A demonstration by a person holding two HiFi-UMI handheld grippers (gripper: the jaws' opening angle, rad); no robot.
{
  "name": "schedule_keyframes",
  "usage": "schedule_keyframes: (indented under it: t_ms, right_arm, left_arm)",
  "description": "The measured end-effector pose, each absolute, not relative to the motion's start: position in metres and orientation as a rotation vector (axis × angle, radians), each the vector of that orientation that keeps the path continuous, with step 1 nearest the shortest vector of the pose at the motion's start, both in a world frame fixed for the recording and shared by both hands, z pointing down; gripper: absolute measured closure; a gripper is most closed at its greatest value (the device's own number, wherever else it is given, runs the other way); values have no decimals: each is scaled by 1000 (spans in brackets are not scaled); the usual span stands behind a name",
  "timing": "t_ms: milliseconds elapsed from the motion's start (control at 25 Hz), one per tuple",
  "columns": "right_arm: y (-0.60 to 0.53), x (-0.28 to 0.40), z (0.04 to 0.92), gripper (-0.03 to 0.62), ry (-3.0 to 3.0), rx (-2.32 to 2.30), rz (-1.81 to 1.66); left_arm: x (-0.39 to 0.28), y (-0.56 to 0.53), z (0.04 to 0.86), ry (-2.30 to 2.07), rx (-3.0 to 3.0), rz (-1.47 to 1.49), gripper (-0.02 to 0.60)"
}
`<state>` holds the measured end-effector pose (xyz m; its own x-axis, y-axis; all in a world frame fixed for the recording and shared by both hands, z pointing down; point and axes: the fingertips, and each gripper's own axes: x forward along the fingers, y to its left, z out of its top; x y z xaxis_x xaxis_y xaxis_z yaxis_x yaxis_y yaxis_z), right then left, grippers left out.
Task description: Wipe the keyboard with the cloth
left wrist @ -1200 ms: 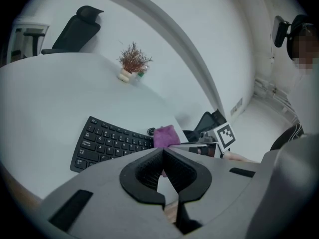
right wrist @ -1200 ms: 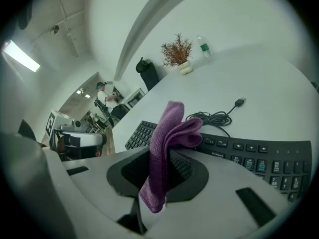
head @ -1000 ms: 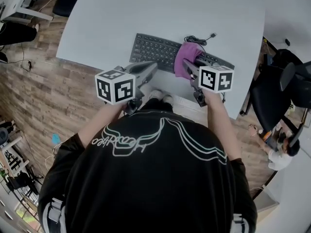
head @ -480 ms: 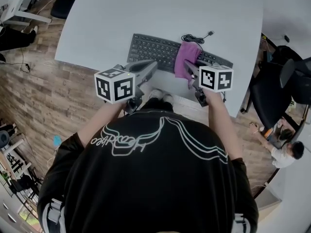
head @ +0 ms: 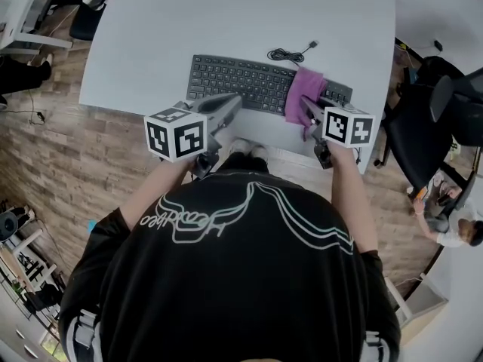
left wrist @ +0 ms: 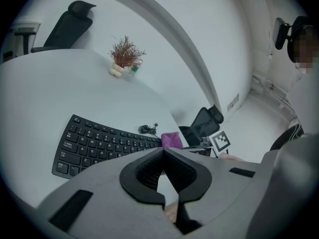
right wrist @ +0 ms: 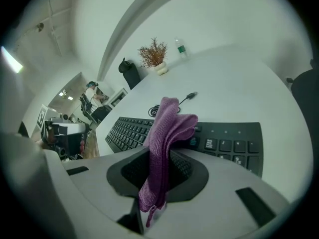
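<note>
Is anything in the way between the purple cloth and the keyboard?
No, nothing visible. The right gripper holds the cloth right over the keyboard, at its right-hand keys. The cable lies behind it.

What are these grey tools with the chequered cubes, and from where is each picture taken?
There is no robot: a person holds a two-jaw gripper in each hand. One picture looks down from a camera on the person's head; the other two come from cameras riding on the grippers. On the white table lie a black keyboard and its cable; a small plant stands beyond. The right gripper is shut on a purple cloth, over the keyboard's right part. The left gripper is shut and empty.
</note>
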<state>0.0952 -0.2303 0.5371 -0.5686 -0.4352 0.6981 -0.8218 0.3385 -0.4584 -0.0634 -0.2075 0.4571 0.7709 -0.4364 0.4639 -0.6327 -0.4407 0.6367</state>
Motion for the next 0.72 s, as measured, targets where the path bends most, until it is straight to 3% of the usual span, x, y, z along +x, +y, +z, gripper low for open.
schedule_keyframes:
  t_ms: [720]
  right_arm:
    - [-202,205,538,540,-2039,1319,1168]
  left_arm:
    - [-18,-199,454,-723,2139,332,575]
